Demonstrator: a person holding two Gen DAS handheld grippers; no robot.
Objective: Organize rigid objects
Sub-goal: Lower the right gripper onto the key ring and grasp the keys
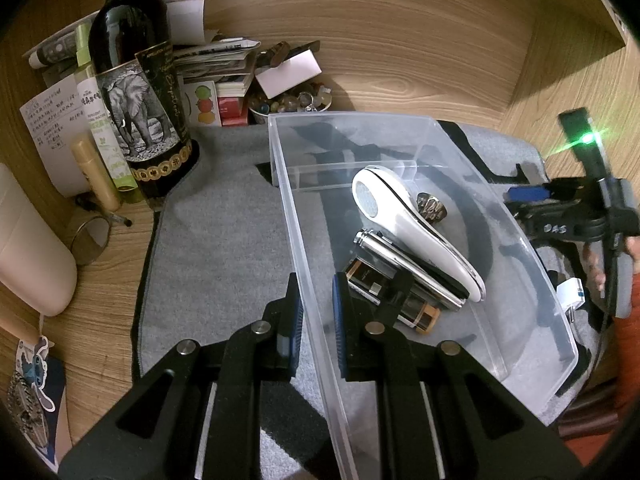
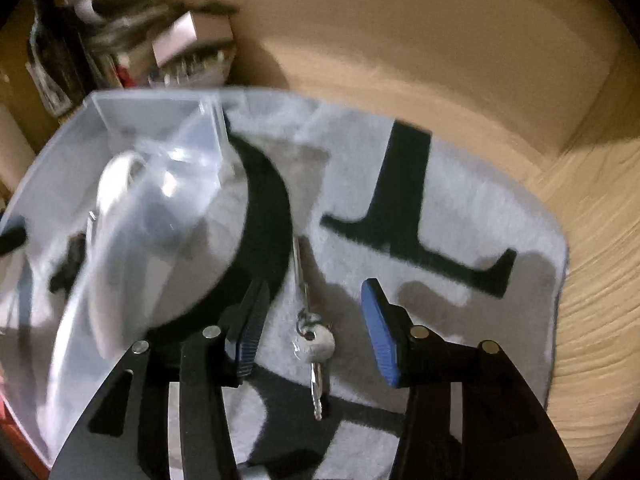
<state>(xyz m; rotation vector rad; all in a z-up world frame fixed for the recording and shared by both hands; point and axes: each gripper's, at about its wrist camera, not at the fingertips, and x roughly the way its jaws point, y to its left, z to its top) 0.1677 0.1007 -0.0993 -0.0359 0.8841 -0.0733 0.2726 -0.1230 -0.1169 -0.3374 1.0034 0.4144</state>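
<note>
left claw (image 1: 316,312): clamped on clear bin (image 1: 400,120) wall | right claw (image 2: 312,320): apart over keys (image 2: 316,344) beside bin | risk: keys may slip from a shallow pinch

Over on the left, a dark wine bottle (image 1: 138,92) with an elephant label stands upright on the wooden table (image 1: 420,60), its base at the corner of the grey mat (image 1: 216,220). Just beside it, a green spray bottle (image 1: 94,100) and a cream tube (image 1: 96,176). Behind, a stack of papers and booklets (image 1: 216,64), and a bowl of coloured stones (image 1: 290,102). A handwritten note (image 1: 52,120) lies at far left.
</note>
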